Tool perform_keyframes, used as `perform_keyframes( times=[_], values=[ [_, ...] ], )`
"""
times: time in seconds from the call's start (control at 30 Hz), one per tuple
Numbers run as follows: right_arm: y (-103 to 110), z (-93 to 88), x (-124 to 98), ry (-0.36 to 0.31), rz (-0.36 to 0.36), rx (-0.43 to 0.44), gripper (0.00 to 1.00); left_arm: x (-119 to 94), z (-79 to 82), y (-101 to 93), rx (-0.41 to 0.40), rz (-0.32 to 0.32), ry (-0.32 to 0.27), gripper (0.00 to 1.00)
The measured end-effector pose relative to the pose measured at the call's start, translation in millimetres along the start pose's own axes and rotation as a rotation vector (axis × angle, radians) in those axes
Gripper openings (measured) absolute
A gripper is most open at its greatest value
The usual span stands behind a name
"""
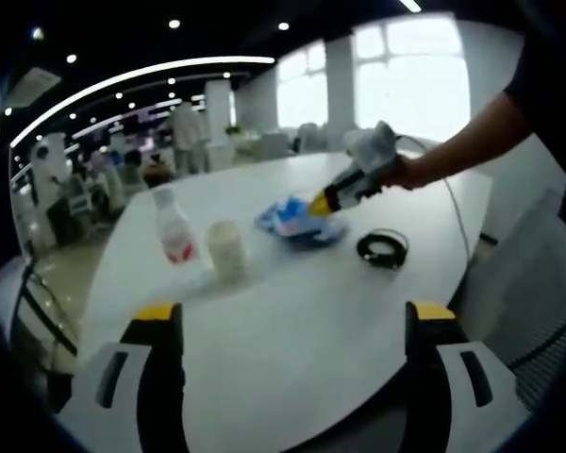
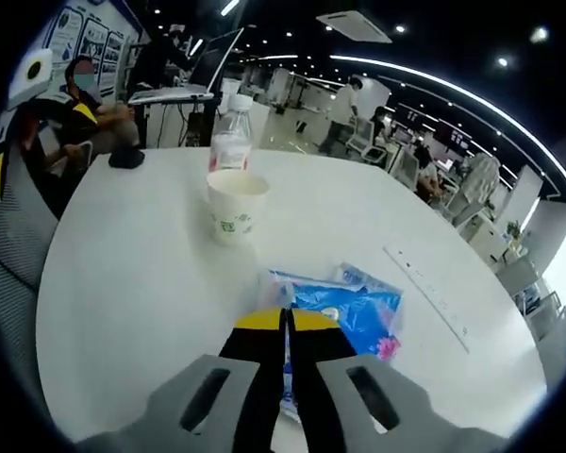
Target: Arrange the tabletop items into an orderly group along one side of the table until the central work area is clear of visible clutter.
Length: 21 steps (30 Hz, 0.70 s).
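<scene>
In the left gripper view, the left gripper point(image 1: 292, 330) hangs wide open and empty over the near table point(image 1: 311, 311); the bottle point(image 1: 174, 226) and paper cup point(image 1: 227, 248) stand at the left. In the right gripper view, the right gripper point(image 2: 285, 326) is closed on the edge of the blue packet point(image 2: 349, 311). The packet looks soft, light and slippery, so a pinch at the edge suits it.

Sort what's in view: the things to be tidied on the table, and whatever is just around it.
To tidy:
blue packet, clamped by the right gripper
paper cup
water bottle
black cable coil

Just around:
chairs
laptop on a stand
seated person
</scene>
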State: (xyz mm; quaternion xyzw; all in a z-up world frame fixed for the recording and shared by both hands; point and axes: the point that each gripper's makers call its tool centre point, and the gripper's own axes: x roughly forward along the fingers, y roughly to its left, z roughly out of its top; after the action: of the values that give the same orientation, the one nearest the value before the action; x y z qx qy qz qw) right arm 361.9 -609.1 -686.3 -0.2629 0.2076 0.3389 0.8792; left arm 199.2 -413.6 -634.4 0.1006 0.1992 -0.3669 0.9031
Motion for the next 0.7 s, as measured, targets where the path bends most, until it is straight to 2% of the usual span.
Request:
perform_keyframes(
  times=[0.7],
  values=[
    [-24,16.3,-25,-0.044,-0.072,-0.021,0.0,-1,1.6,-0.7,0.001,0.0,-0.005,0.96]
  ],
)
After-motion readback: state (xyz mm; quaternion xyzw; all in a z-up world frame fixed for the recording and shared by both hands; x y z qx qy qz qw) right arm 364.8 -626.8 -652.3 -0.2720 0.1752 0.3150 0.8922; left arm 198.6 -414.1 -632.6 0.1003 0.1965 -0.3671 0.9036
